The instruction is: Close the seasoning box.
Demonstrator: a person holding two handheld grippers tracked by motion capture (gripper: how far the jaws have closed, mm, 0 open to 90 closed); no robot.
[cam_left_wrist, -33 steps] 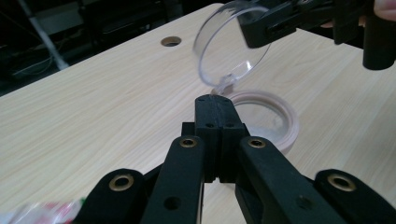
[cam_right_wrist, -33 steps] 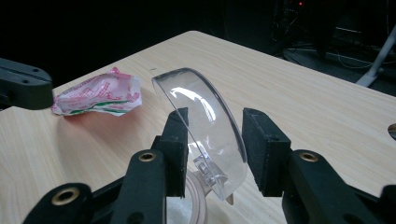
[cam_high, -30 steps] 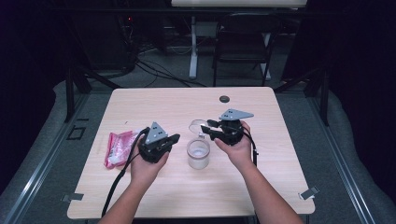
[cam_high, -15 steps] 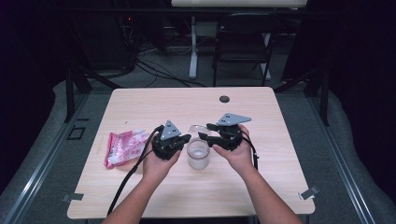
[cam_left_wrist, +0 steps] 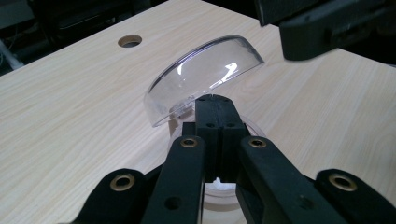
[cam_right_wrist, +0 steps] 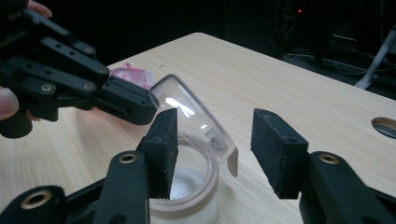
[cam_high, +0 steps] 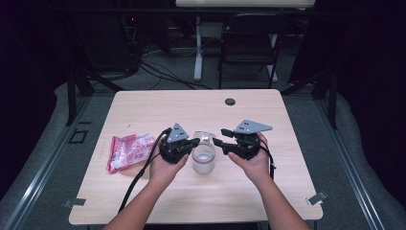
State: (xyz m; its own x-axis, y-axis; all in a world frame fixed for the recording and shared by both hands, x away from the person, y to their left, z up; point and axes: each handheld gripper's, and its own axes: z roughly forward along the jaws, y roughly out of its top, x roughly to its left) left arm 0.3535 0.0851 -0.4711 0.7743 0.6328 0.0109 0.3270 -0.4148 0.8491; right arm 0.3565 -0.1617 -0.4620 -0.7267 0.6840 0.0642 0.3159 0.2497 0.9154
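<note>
Clear domed plastic lid (cam_left_wrist: 203, 74), tilted above the frosted jar (cam_high: 203, 159) — left claw (cam_high: 191, 143) pinches its edge; right claw (cam_right_wrist: 212, 149), gaping empty, straddles it.

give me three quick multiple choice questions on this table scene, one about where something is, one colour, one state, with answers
1. Where does the pink packet lie?
A. on the table, on the person's left of the jar
B. inside the jar
C. on the chair

2. What colour is the lid?
A. red
B. clear
C. black

3. How are the right tongs?
A. shut on the lid
B. shut on the packet
C. open

Answers:
1. A: in the high view it rests on the table beyond the left tongs, away from the jar.
2. B: the wood grain shows through it.
3. C: the right gripper view shows a wide gap between the jaws, while the left tongs pinch the lid's rim.
</note>
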